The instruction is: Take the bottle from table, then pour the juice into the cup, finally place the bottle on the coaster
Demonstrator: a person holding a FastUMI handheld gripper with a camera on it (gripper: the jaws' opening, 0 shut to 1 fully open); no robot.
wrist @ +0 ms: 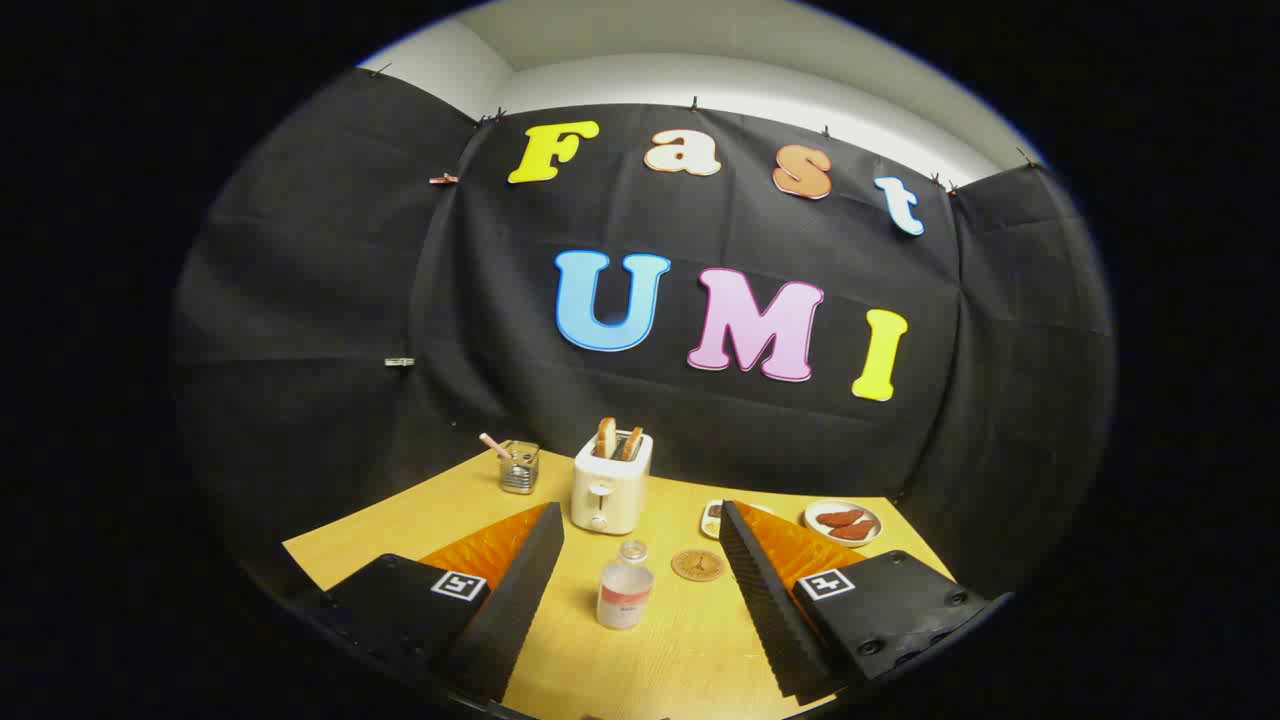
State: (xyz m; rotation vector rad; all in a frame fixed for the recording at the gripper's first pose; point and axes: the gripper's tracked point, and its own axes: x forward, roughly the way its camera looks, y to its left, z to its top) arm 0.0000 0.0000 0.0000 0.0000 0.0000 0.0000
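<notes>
Gripper view: gripper (pixel 636 600) fingers spread wide and empty, framing the upright bottle (pixel 625 590) on the table (pixel 690 650) between them, apparently lined up for a grasp; coaster (pixel 697 565) just beyond.

Nothing legible: the bottle (pixel 625 595) label is too blurred to read.

The table (pixel 400 525) is yellow wood with a fine grain. The toaster (pixel 610 487) is cream, the coaster (pixel 697 565) brown (with a faint pattern), and the bottle (pixel 625 587) is clear with a white and red label.
</notes>
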